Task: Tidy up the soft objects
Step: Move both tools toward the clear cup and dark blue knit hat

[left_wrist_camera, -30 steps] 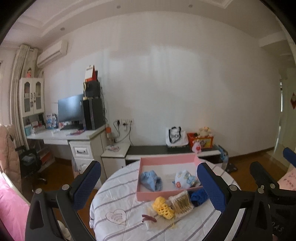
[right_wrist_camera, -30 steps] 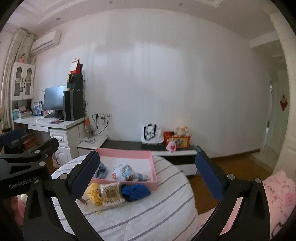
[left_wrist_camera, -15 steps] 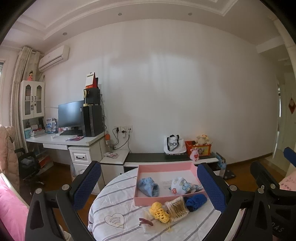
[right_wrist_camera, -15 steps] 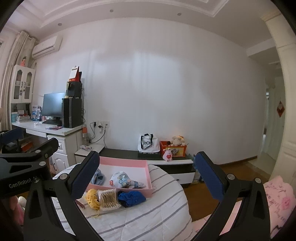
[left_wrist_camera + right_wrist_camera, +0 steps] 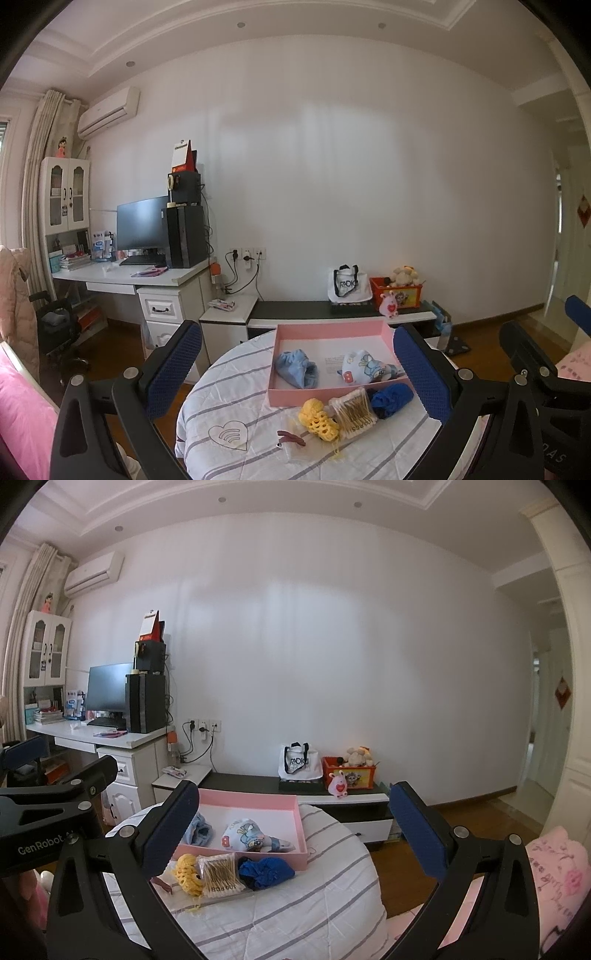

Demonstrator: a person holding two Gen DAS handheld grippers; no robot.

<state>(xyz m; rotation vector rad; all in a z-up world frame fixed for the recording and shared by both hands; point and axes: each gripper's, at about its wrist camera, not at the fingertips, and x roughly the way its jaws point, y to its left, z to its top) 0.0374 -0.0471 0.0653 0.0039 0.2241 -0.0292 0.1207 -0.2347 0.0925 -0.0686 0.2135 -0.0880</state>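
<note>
We hold both tools up and back from the round table point(image 5: 314, 897), neither one carrying anything. The left gripper point(image 5: 295, 373) has its jaws spread wide, and so does the right gripper point(image 5: 291, 834).

We take the pink tray point(image 5: 332, 326) as our landmark. Inside it already lie a light blue cloth point(image 5: 297, 373) toward its left and a cartoon-print cloth point(image 5: 365, 369) toward its right. Just outside its near wall sit three things in a row: a yellow crochet piece point(image 5: 317, 419), a packet of cotton swabs point(image 5: 352, 410) and a dark blue cloth point(image 5: 266, 873). A small hair clip point(image 5: 290, 437) lies further out from the tray than the crochet piece.

We judge the dark blue cloth the likely next pick. It lies below and ahead of both tools, at the right end of the row, touching or nearly touching the tray's near wall. In the right wrist view it sits close under centre, so our right hand seems nearer. Its long axis runs roughly along the tray's near wall; being bunched, it points no clear way.
</note>
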